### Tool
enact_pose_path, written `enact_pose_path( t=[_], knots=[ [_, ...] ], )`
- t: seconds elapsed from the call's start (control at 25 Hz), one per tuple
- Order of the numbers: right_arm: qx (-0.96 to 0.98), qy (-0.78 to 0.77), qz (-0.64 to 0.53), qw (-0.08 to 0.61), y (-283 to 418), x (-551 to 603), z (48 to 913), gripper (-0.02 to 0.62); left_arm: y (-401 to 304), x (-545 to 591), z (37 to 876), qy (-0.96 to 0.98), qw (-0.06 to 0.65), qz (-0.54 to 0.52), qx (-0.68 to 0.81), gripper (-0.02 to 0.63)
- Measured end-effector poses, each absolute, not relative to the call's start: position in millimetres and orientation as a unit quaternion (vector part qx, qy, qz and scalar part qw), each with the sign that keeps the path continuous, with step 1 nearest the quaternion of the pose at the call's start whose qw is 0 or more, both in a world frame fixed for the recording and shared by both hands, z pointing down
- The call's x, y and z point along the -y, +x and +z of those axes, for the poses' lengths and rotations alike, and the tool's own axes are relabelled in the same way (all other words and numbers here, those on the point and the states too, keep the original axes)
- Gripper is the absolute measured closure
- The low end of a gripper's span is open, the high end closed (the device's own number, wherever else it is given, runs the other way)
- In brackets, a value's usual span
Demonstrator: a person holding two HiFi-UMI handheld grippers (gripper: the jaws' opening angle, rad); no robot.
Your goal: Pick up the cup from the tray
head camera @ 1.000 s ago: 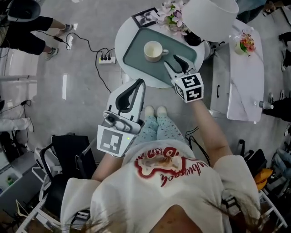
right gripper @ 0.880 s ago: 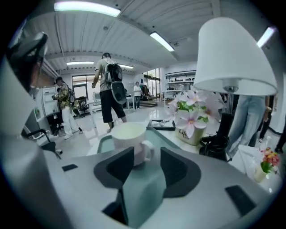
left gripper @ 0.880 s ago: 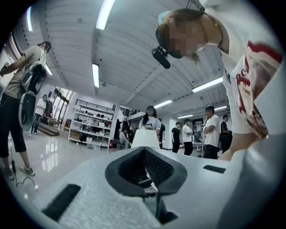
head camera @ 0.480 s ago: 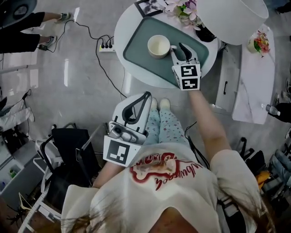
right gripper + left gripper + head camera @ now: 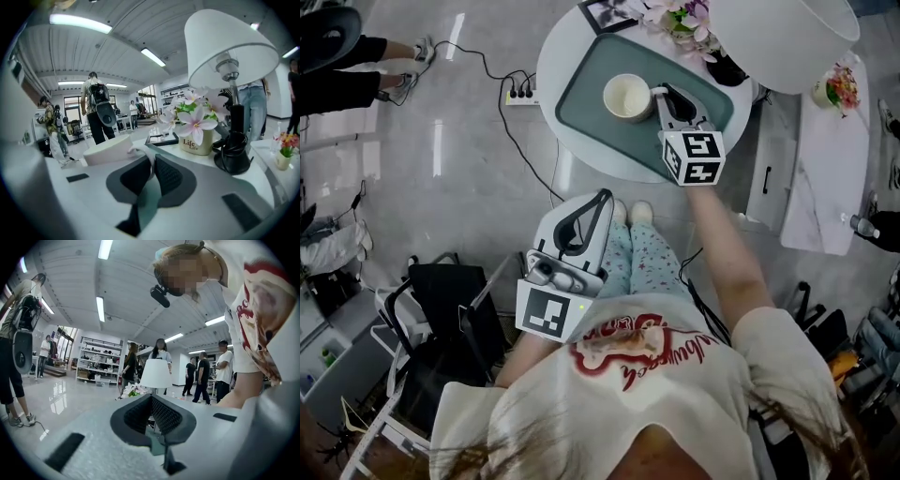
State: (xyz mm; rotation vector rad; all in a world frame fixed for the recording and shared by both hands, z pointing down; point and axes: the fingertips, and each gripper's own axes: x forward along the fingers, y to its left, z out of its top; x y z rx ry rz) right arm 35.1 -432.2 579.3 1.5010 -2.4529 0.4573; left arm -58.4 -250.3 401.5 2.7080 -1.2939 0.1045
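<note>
A cream cup stands on the grey-green tray on a round white table. My right gripper reaches over the tray from the right, and its jaws are closing on the cup's handle. In the right gripper view the handle sits pinched between the two dark pads, with the cup body just left of them. My left gripper hangs low beside the person's legs, away from the table. Its jaws meet at the tips with nothing between them.
On the round table behind the tray stand a flower pot, a lamp with a white shade and a picture frame. A power strip and cable lie on the floor. A black chair is lower left.
My right gripper moved forward across the tray to the cup's handle and its jaws came together on it. The left gripper stayed low by the legs.
</note>
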Motion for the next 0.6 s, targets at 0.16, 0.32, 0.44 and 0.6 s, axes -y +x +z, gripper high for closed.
enact_pose_path(
  t=[0.16,0.32,0.44,0.6],
  knots=[
    [0.828,0.522,0.184,0.09,43.3,429.4,555.9,0.551,-69.0,257.4,396.2,0.894,0.062,0.029,0.443,0.592],
    [0.831,0.513,0.197,0.083,43.5,414.2,510.5,0.551,-77.8,263.6,381.0,0.889,0.047,0.013,0.456,0.592],
    [0.836,0.504,0.203,0.077,45.9,402.7,472.9,0.551,-80.1,268.3,367.6,0.887,0.03,0.002,0.46,0.592],
    [0.835,0.499,0.219,0.078,54.9,384.1,435.2,0.551,-82.2,271.4,340.0,0.888,-0.003,-0.032,0.46,0.592]
  ],
)
